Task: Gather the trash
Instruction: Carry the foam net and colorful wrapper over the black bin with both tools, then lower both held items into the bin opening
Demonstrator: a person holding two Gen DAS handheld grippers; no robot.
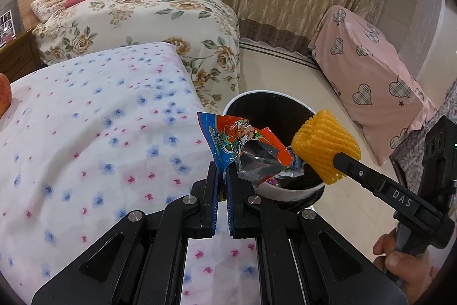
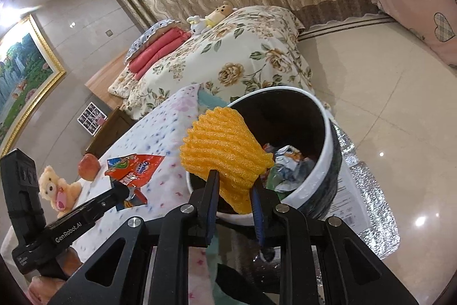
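Both grippers carry trash: the left gripper (image 1: 224,176) jaws pinch a snack wrapper (image 1: 228,137), the right gripper (image 2: 234,190) jaws clamp a yellow foam net (image 2: 225,150). The bin (image 2: 328,156) mouth opens just ahead, nearer the right jaws.

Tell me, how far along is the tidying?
Some wrappers already lie in the trash bin. In hand: the left gripper pinches a snack wrapper, the right gripper an orange foam net, both at the bin's rim. Left: dropping them in.
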